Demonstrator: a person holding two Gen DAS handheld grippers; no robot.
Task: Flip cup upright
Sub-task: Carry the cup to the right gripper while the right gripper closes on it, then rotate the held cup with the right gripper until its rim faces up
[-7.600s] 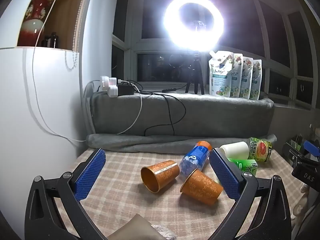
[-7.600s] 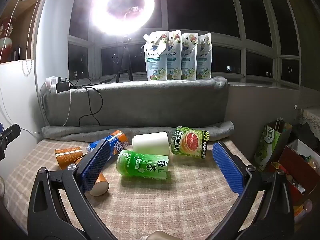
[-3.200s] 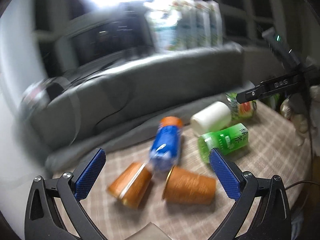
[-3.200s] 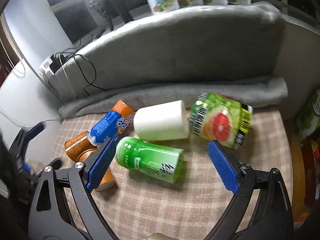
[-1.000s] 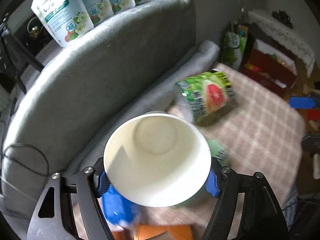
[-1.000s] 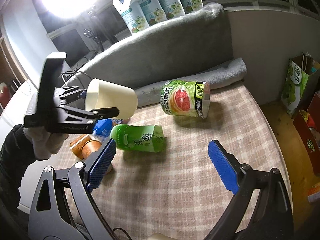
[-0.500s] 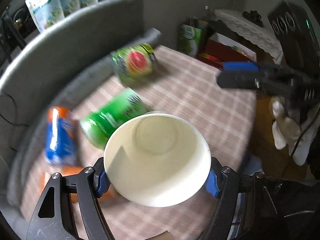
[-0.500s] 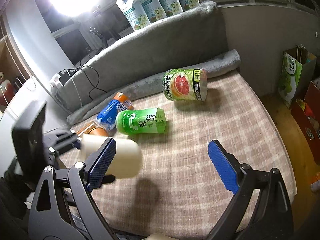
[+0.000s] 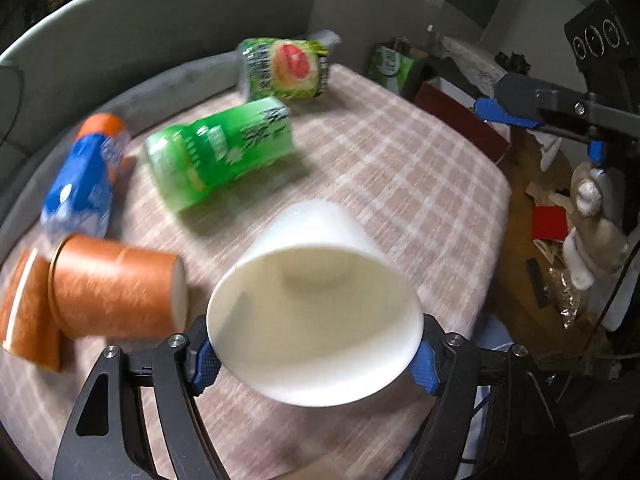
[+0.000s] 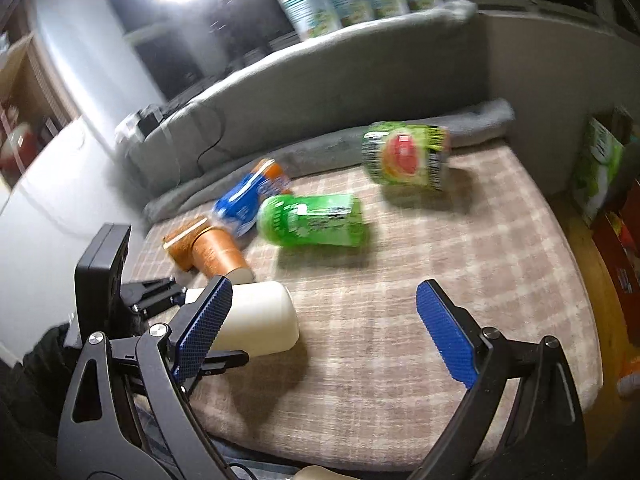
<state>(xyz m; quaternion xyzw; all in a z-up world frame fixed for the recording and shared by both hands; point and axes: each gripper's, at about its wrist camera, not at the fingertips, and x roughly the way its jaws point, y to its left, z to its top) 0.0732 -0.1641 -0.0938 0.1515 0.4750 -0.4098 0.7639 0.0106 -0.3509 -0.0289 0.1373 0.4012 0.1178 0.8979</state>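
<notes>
White paper cup (image 9: 316,308), judged light and easily crushed, is held near its rim, tilted, by the left gripper (image 9: 314,358), while the right gripper (image 10: 324,336) is spread wide.

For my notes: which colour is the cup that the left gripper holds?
White, a plain paper cup, inside and outside. It shows best in the left wrist view.

A surface (image 10: 460,264) covered in pink-and-beige checked cloth carries the clutter. Lying on their sides on it: a green bottle (image 10: 310,220), a grapefruit-labelled can (image 10: 404,156) near the grey rolled blanket (image 10: 480,120) at the back, a blue bottle (image 10: 248,196), and two orange cups (image 9: 112,292).
</notes>
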